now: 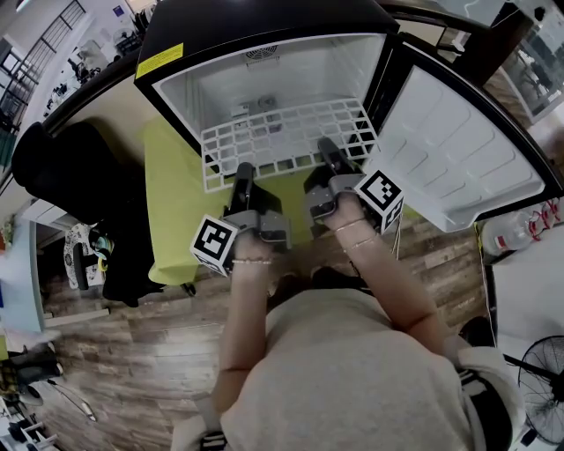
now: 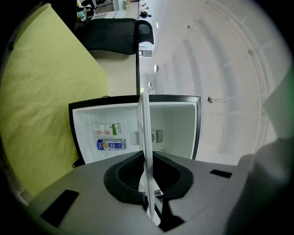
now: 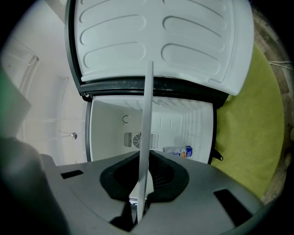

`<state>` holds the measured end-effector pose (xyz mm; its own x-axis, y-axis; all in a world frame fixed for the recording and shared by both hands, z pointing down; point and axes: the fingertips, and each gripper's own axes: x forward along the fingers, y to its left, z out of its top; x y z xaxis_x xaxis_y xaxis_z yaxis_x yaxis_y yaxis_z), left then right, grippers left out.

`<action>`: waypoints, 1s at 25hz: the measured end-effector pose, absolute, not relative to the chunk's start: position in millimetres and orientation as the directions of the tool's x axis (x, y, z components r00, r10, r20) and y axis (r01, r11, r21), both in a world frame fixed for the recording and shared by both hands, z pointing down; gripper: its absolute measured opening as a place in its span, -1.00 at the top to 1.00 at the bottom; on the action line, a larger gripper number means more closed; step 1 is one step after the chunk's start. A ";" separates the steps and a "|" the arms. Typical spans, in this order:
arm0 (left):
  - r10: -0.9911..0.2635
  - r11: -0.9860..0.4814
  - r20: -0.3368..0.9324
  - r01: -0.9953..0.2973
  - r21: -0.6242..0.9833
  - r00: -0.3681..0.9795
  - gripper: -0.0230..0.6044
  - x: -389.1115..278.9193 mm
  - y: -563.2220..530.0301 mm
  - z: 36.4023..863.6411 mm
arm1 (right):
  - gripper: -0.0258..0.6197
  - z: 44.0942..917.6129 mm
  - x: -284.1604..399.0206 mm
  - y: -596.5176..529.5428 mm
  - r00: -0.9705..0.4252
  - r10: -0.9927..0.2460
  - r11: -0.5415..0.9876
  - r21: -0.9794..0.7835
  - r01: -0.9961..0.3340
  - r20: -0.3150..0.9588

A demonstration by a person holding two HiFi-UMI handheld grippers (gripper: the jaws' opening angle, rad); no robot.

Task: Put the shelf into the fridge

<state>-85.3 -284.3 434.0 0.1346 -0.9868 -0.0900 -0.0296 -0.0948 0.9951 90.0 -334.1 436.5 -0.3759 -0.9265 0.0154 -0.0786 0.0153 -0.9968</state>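
Observation:
The white wire shelf point(image 1: 282, 134) lies flat, its far part inside the open black mini fridge point(image 1: 264, 26) and its near edge sticking out. My left gripper point(image 1: 241, 179) holds the near edge at the left, and my right gripper point(image 1: 327, 157) holds it at the right. In the left gripper view the shelf point(image 2: 144, 137) shows edge-on as a thin white strip, with the left gripper point(image 2: 148, 186) shut on it. The right gripper view shows the same: the shelf point(image 3: 146, 119) runs between the jaws of the right gripper point(image 3: 140, 186), which is shut on it.
The fridge door point(image 1: 463, 154) stands open to the right. A can point(image 2: 111, 145) and a carton point(image 2: 106, 131) rest against the fridge's inner wall. The fridge stands on a yellow-green surface point(image 1: 172, 211). A black chair point(image 1: 75, 167) is at the left, a fan point(image 1: 542, 388) at the lower right.

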 end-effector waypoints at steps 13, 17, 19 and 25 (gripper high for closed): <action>-0.983 -0.109 -0.101 -0.042 0.993 0.153 0.80 -86.1 -293.7 433.2 | 0.84 438.0 88.9 -343.0 -0.386 -0.922 0.002 -0.998 -0.057 0.020; -0.983 -0.111 -0.105 -0.031 0.993 0.153 0.81 -86.6 -297.2 433.7 | 0.84 439.9 87.4 -345.8 -0.389 -0.921 0.000 -0.998 -0.057 0.022; -0.982 -0.115 -0.110 -0.028 0.993 0.154 0.81 -85.6 -298.9 433.0 | 0.84 440.5 87.8 -348.2 -0.390 -0.921 0.000 -0.998 -0.058 0.023; -0.985 -0.096 -0.091 -0.030 0.995 0.146 0.81 -88.1 -305.4 438.4 | 0.84 440.7 86.5 -356.5 -0.395 -0.918 0.002 -0.999 -0.053 0.019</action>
